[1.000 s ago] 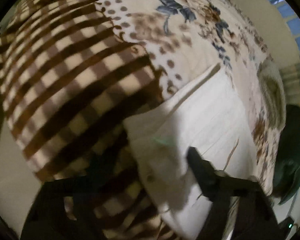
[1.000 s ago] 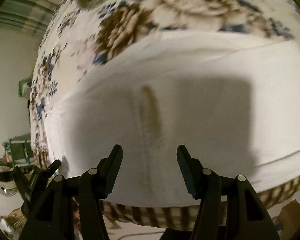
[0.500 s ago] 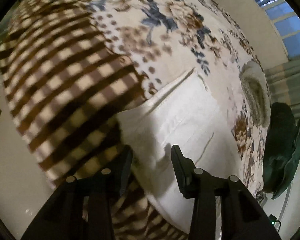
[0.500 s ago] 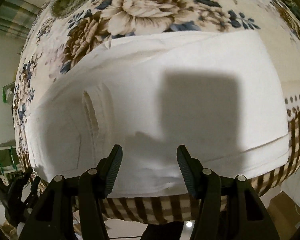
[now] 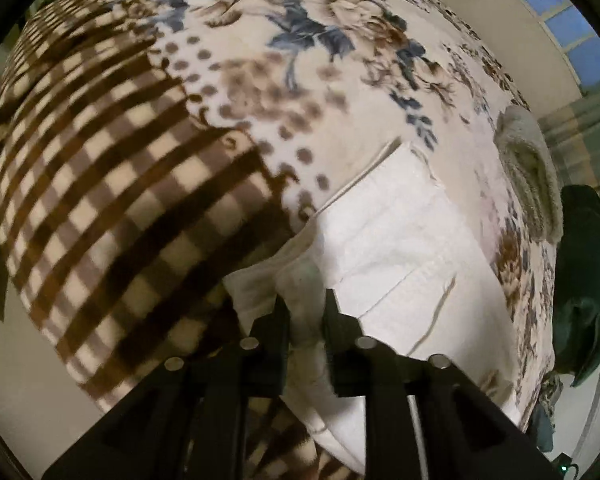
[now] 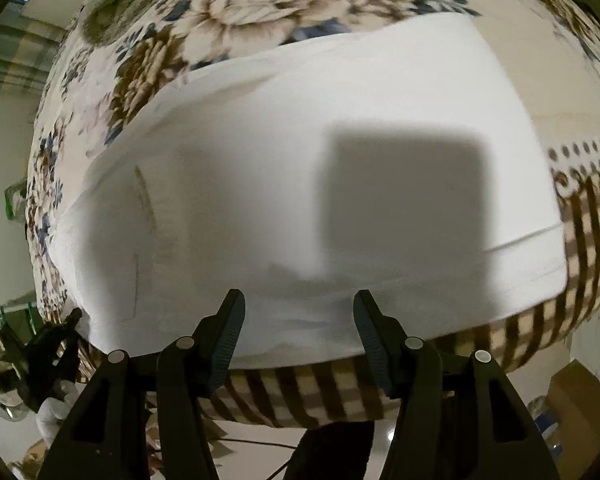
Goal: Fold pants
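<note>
White pants (image 5: 400, 248) lie flat on a bed with a floral and checked blanket (image 5: 140, 168). My left gripper (image 5: 305, 304) is shut on a bunched corner of the pants at their near edge. In the right wrist view the pants (image 6: 300, 168) spread wide across the blanket (image 6: 260, 12). My right gripper (image 6: 299, 300) is open and empty, its fingertips just over the near hem of the pants close to the bed's edge. The left gripper (image 6: 56, 332) shows small at the pants' left end.
A rolled beige towel (image 5: 528, 176) lies on the bed beyond the pants. A dark green garment (image 5: 584, 272) hangs off the bed's right side. A cardboard box (image 6: 580, 396) and floor clutter sit below the bed edge.
My left gripper has closed on the corner of the pants, which now bunches up between its fingers. My right gripper has shifted slightly along the near hem and stays open.
</note>
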A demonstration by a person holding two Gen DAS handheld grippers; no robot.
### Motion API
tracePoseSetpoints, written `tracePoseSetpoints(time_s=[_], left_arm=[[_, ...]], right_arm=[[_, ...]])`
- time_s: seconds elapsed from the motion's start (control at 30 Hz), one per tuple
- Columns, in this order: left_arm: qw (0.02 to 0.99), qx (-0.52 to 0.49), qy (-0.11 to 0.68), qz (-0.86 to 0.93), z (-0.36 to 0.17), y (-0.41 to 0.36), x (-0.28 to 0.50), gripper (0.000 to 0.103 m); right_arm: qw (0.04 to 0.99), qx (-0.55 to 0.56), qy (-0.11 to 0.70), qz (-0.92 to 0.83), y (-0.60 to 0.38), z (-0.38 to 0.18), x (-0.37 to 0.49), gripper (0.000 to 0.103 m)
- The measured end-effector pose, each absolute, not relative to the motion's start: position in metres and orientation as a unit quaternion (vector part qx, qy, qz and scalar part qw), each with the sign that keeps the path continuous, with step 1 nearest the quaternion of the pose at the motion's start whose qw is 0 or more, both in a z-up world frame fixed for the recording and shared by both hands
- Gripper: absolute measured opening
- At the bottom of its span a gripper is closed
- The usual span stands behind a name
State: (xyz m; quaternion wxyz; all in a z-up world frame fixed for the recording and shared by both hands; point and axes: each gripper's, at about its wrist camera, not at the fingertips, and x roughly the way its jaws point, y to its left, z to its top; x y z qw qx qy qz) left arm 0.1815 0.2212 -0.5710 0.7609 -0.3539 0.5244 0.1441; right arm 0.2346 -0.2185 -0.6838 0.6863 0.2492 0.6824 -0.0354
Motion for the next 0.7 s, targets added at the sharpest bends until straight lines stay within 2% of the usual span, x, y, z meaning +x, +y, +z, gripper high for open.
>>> tracePoseSetpoints(time_s=[0.03, 0.13, 0.17, 0.2, 0.43, 0.47, 0.5, 0.6, 0.7], left_arm=[[0.760, -0.365, 0.520, 0.139, -0.564, 0.222, 0.176, 0.017], [0.761, -0.386, 0.500, 0.150, -0.546, 0.223, 0.157, 0.041], [0.758, -0.396, 0.494, 0.156, -0.544, 0.225, 0.151, 0.058], [0.753, -0.410, 0.489, 0.161, -0.546, 0.227, 0.146, 0.069], [0.709, -0.479, 0.490, 0.167, -0.605, 0.232, 0.153, 0.069], [0.714, -0.477, 0.483, 0.172, -0.604, 0.233, 0.155, 0.064], [0.729, -0.473, 0.465, 0.171, -0.599, 0.234, 0.156, 0.039], [0.764, -0.428, 0.451, 0.172, -0.580, 0.223, 0.158, 0.027], [0.786, -0.417, 0.429, 0.158, -0.573, 0.216, 0.151, 0.028]], right_arm=[[0.686, 0.256, 0.680, -0.037, -0.225, -0.682, 0.232, 0.059], [0.687, 0.270, 0.673, -0.050, -0.242, -0.679, 0.227, 0.059], [0.686, 0.272, 0.673, -0.055, -0.246, -0.678, 0.226, 0.059], [0.685, 0.275, 0.672, -0.059, -0.250, -0.678, 0.226, 0.059], [0.686, 0.273, 0.671, -0.070, -0.259, -0.684, 0.235, 0.059], [0.687, 0.271, 0.670, -0.069, -0.256, -0.684, 0.237, 0.059], [0.689, 0.267, 0.670, -0.067, -0.253, -0.684, 0.239, 0.059], [0.694, 0.255, 0.670, -0.061, -0.243, -0.686, 0.246, 0.059], [0.693, 0.252, 0.673, -0.055, -0.234, -0.690, 0.252, 0.059]])
